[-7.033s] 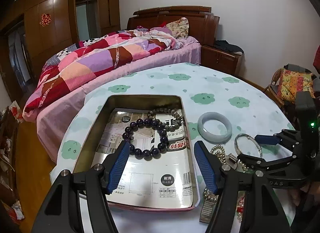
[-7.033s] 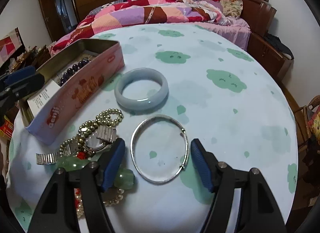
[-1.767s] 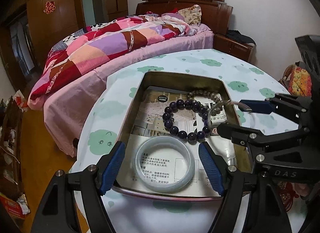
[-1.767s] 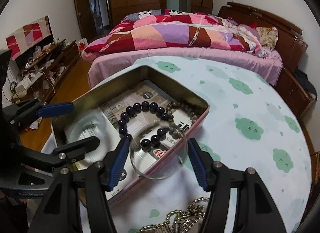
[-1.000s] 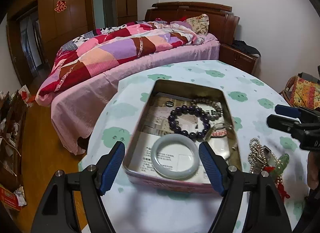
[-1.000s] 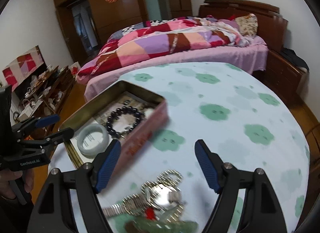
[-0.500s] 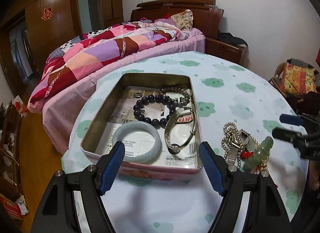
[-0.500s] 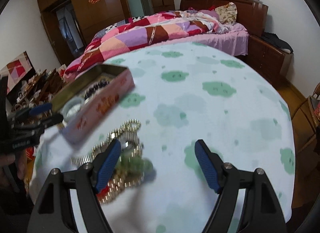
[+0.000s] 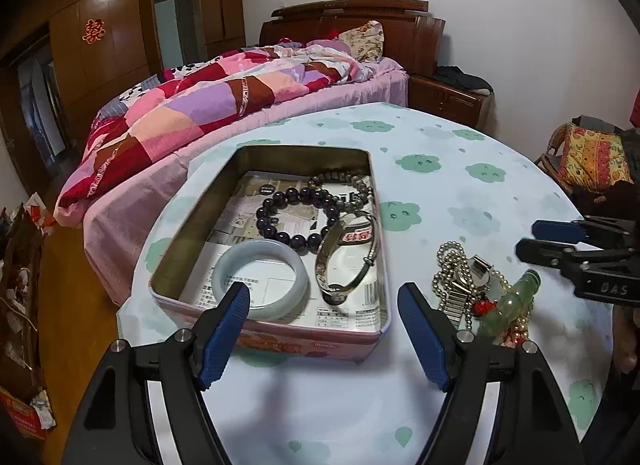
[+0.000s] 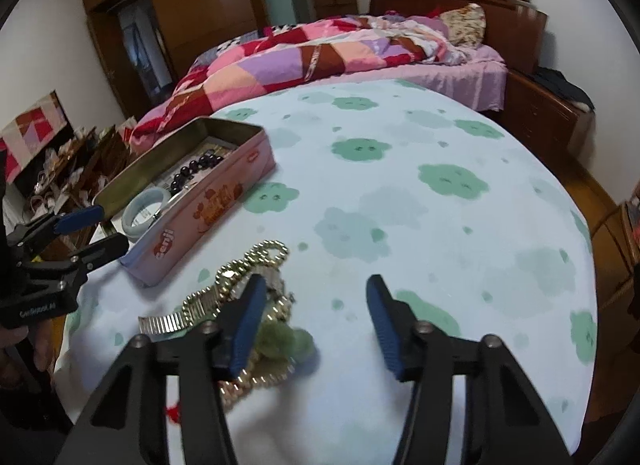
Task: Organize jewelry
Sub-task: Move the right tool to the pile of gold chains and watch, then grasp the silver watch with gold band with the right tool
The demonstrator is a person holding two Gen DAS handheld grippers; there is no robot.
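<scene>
A pink tin box (image 9: 304, 345) (image 10: 224, 193) lies open on the round table. In it lie a pale jade bangle (image 9: 260, 279), a silver bangle (image 9: 346, 255), a dark purple bead bracelet (image 9: 296, 217) and a grey bead bracelet (image 9: 348, 189). A pile of loose jewelry lies to the right of the tin: a metal-band watch (image 9: 460, 285) (image 10: 176, 319), a gold bead chain (image 10: 260, 253) and a green jade pendant (image 9: 508, 303) (image 10: 284, 339). My left gripper (image 9: 324, 329) is open and empty before the tin's near wall. My right gripper (image 10: 312, 321) is open and empty, its left finger over the pile.
The table wears a white cloth with green cloud prints (image 10: 400, 205). A bed with a patchwork quilt (image 9: 224, 101) stands beyond the table. A chair with a yellow cushion (image 9: 592, 157) stands at the right. A cluttered low shelf (image 10: 68, 161) stands on the left.
The jade bangle and the silver bangle went from the table into the tin. Both grippers then drew back from the tin, and my right gripper has come down over the jewelry pile.
</scene>
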